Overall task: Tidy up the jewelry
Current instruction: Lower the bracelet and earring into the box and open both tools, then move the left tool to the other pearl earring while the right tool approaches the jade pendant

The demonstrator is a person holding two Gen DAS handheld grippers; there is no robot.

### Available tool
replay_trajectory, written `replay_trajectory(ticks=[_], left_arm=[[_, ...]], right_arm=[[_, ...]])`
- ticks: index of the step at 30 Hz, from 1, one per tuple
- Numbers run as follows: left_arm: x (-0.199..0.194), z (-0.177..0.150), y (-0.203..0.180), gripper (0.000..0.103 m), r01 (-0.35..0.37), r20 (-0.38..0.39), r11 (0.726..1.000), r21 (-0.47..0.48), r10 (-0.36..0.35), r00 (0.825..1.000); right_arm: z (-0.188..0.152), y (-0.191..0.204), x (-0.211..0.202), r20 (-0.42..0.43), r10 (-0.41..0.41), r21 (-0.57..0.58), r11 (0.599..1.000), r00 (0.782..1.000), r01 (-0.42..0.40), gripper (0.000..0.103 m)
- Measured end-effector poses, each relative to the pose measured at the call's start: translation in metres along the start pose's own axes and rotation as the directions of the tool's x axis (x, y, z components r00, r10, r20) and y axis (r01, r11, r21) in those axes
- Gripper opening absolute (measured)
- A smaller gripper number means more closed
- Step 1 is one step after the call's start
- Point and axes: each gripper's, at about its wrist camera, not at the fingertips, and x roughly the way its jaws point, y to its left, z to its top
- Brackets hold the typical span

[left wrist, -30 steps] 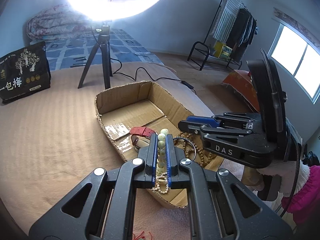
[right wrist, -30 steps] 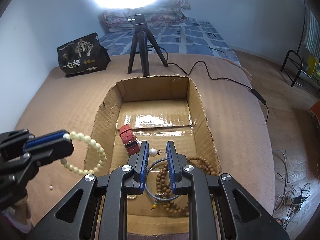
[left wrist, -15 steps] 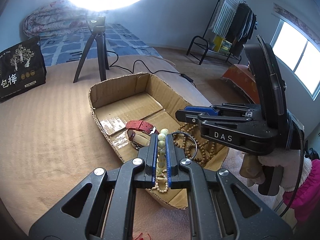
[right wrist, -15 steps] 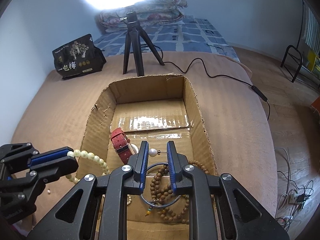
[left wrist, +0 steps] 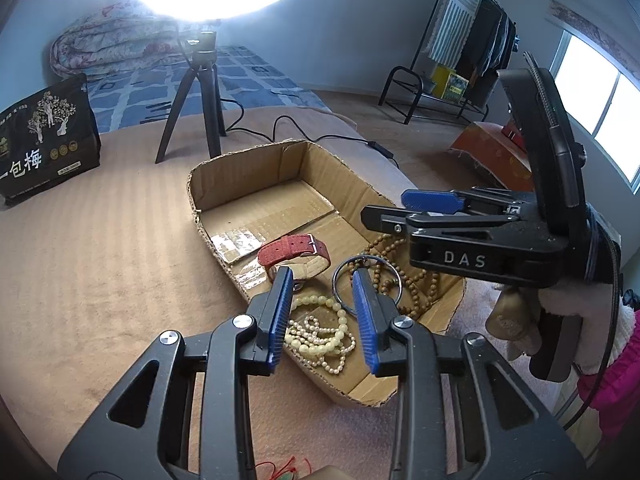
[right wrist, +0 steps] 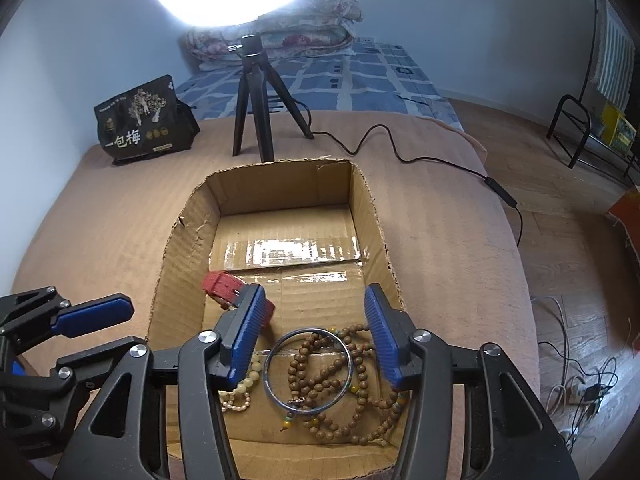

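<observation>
An open cardboard box [left wrist: 248, 168] [right wrist: 280, 184] lies on the tan bed cover. Inside lie a red-strap watch [left wrist: 294, 250] [right wrist: 222, 285], a pale green bead bracelet [left wrist: 320, 322] [right wrist: 246, 382] on a pearl string [left wrist: 334, 360], a metal bangle [left wrist: 366, 282] [right wrist: 309, 370] and brown wooden beads [left wrist: 416, 280] [right wrist: 340, 392]. My left gripper [left wrist: 322, 316] is open and empty above the pale beads. My right gripper [right wrist: 316, 334] is open and empty above the bangle; it also shows in the left wrist view [left wrist: 404, 206].
A ring light on a black tripod [left wrist: 192, 108] [right wrist: 256, 96] stands behind the box, its cable [right wrist: 400, 148] trailing right. A black printed bag [left wrist: 44, 144] [right wrist: 144, 120] sits at the back left. A red cord [left wrist: 280, 466] lies near me. A clothes rack [left wrist: 460, 52] stands on the floor.
My left gripper opened and let the pale green bracelet drop into the box. My right gripper opened too, and the pearl pin it held is no longer between its fingers.
</observation>
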Motion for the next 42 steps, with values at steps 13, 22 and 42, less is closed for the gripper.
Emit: replay_trajectory(ticks=[13,22,42], left_arm=[[-0.031,-0.005,0.011,0.030,-0.020,0.017,1.000,0.002,0.020,1.000],[-0.066,-0.015,0.033,0.030,-0.047,0.024,0.999,0.012,0.047,0.999],[-0.111,-0.089,0.099,0.030,-0.086,-0.058,0.996,0.025,0.087,0.995]], right_arm=[[-0.006,0.005,-0.024,0.019,-0.039,0.043,0.998,0.999,0.038,0.067],[-0.021,0.015,-0.050,0.042,-0.032,0.070,0.997,0.999,0.029,0.068],[-0.075,0.092,-0.073,0.006,0.091,-0.147,0.985,0.996,-0.089,0.080]])
